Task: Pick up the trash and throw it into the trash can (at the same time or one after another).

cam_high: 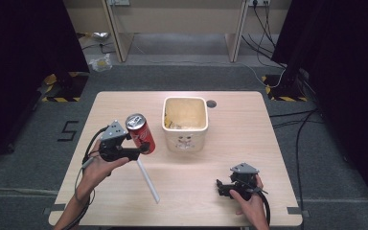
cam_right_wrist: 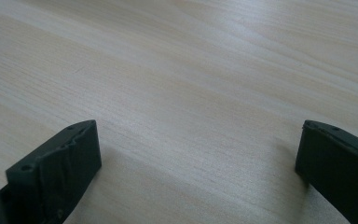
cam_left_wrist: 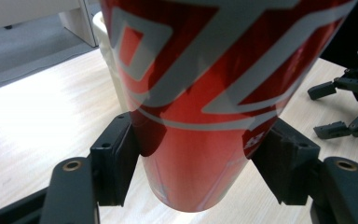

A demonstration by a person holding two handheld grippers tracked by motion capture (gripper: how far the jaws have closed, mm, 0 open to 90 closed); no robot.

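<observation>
A red drink can (cam_high: pixel 140 132) with white lettering hangs tilted above the table's left half, its top leaning toward the far left. My left gripper (cam_high: pixel 143 149) is shut on its lower part; in the left gripper view both black pads press the can (cam_left_wrist: pixel 200 93) from either side, and its base is clear of the wood. My right gripper (cam_high: pixel 222 188) rests low at the front right of the table, jaws wide apart with bare wood between the fingertips (cam_right_wrist: pixel 60 163). A white bin (cam_high: pixel 185 123) stands in the table's middle, just right of the can.
A white straw-like stick (cam_high: pixel 147 179) lies on the table below the can, running toward the front edge. The light wooden table (cam_high: pixel 249 139) has a small round hole (cam_high: pixel 211 103) behind the bin. Cables and desk legs lie on the floor beyond.
</observation>
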